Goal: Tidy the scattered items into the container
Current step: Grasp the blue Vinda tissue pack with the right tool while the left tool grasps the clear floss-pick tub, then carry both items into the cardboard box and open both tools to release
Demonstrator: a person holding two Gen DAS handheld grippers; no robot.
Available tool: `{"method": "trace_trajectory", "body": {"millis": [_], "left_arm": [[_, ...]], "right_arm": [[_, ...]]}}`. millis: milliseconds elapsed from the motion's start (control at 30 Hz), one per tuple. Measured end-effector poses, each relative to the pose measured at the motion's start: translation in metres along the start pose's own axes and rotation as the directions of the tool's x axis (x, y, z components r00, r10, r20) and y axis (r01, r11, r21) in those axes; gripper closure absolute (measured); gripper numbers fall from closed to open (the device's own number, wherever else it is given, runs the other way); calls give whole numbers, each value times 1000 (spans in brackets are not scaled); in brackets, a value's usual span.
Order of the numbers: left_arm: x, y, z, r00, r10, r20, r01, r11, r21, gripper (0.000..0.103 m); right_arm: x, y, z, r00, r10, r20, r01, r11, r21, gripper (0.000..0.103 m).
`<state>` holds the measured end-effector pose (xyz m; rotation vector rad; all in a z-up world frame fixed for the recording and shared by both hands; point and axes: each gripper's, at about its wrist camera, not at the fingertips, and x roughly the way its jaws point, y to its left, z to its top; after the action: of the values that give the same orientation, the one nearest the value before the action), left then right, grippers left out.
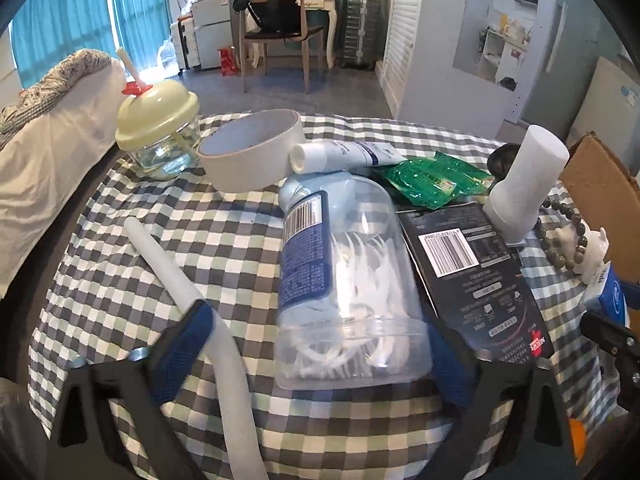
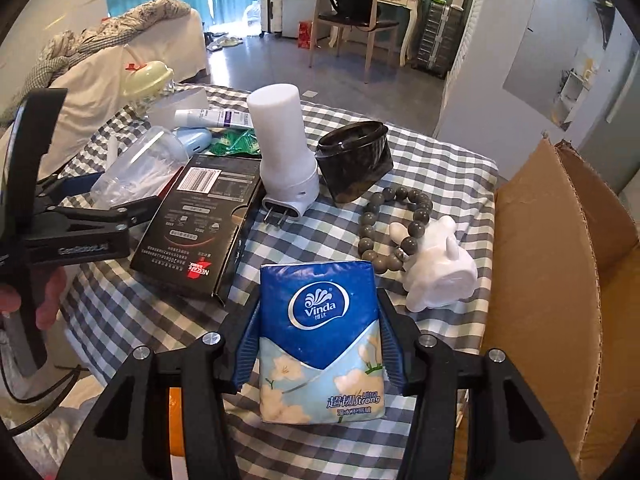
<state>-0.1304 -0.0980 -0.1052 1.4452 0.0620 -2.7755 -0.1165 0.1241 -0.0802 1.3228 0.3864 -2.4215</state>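
Tissue pack point(image 2: 320, 344) clamped in right gripper point(image 2: 316, 344); cardboard box point(image 2: 560, 280) beside.

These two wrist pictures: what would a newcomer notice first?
First, the blue Vinda tissue pack with white flowers, clamped in the right gripper near the open brown cardboard box. Next, the clear plastic jar of white floss picks, lying on its side on the grey checked tablecloth between the left gripper's fingers. Behind stands a white plug-in night light.
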Motion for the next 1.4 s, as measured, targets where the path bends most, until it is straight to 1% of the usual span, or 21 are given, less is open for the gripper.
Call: {"method": "trace_trajectory", "body": {"millis": [33,100,200,367,500,600,667,733,800,900,933,967,1000,1133,1233,1333,1400], "left_arm": [[-2,-1,0,1000,-6,2,6,1000,4,39],[-6,-3,-3,1000,6,8,-6,1000,22,39],[-16,-6,-7,1000,-7,29,6,999,36,39],[-55,-16,-4,994,-19,111,12,998,59,39],[-87,-40,7,987,-39,159,21,994,111,39],[-110,-76,21,979,-83,185,53,985,165,39],[-127,-104,30,969,-140,204,94,972,217,39],[-143,-139,40,954,-200,222,135,952,274,39],[-152,-170,47,941,-246,233,165,934,318,39],[-156,-224,54,919,-339,202,244,891,383,39],[-153,-242,55,909,-373,184,276,872,403,39],[-149,-258,54,904,-396,163,298,856,423,39],[-141,-275,54,902,-409,137,315,842,438,39],[-108,-321,49,913,-402,62,331,823,461,39],[-83,-339,46,928,-371,28,315,825,469,39],[-69,-352,42,942,-335,7,289,824,486,39],[-64,-359,35,948,-318,3,274,822,499,39]], "right_arm": [[0,0,-1,1000,-5,1,5,1000,-1,52],[-1,-2,-3,1000,-9,3,9,1000,1,52],[-5,-4,-5,1000,-6,17,6,1000,11,52],[-27,-10,-9,998,-15,66,13,999,31,52],[-60,-24,-10,991,-27,128,18,997,73,52],[-92,-44,-11,983,-62,175,41,992,121,52],[-114,-63,-12,973,-95,208,64,986,153,52],[-138,-86,-15,960,-154,234,109,975,193,52],[-154,-107,-20,950,-197,241,140,962,236,52],[-167,-141,-34,936,-274,221,200,931,305,52],[-168,-152,-39,933,-294,207,216,919,329,52],[-166,-163,-44,933,-307,189,229,909,348,52],[-163,-174,-50,934,-318,166,241,900,364,52],[-135,-207,-66,944,-323,60,276,879,389,52],[-110,-224,-75,952,-305,-8,284,878,386,52],[-90,-235,-81,941,-332,-59,329,866,377,52],[-80,-242,-84,938,-337,-82,342,862,374,51]]}}
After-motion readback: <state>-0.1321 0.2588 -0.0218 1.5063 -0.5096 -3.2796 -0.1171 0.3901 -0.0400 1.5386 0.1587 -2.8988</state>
